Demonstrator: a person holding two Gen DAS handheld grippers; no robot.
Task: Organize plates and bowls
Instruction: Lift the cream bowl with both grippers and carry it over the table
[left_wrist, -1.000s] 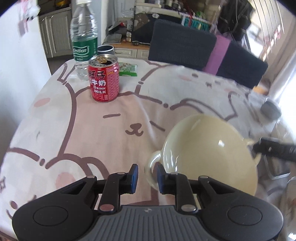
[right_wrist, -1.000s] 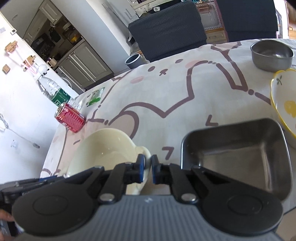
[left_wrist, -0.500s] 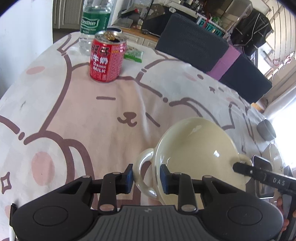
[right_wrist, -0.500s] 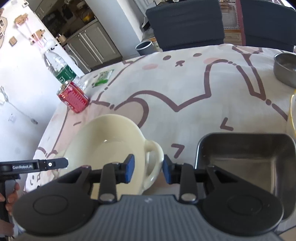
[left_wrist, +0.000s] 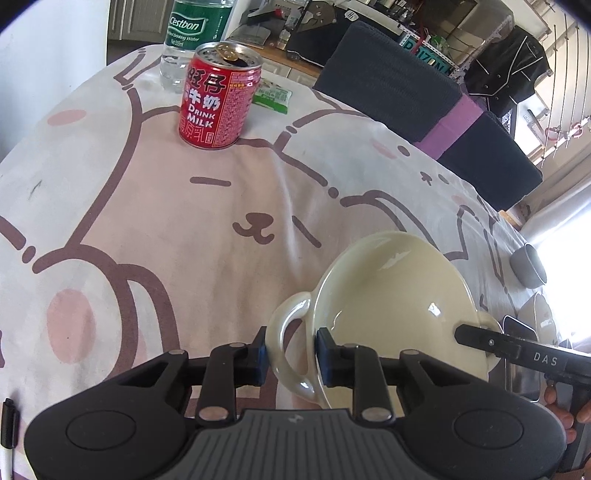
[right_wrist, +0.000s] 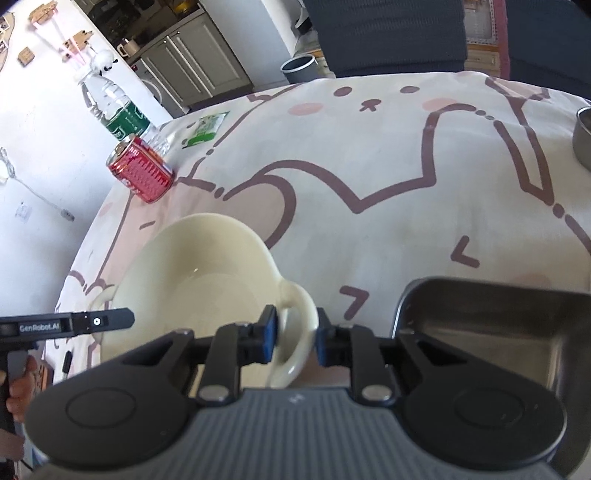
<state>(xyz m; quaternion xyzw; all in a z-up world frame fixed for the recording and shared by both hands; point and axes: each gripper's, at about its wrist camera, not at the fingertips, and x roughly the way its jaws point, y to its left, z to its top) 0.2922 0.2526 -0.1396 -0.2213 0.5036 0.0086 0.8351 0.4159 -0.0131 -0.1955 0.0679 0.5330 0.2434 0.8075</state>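
left wrist: left gripper (left_wrist: 290, 354) sitting spread around one handle of the cream bowl (left_wrist: 391, 295) on the tabletop (left_wrist: 184, 240) | right wrist: right gripper (right_wrist: 295, 339) straddling the other handle, spread too, steel tray (right_wrist: 491, 332) just beside

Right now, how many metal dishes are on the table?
2 in view: a rectangular steel tray right beside the cream bowl, and a round steel bowl at the far right edge. Others may sit outside both views.
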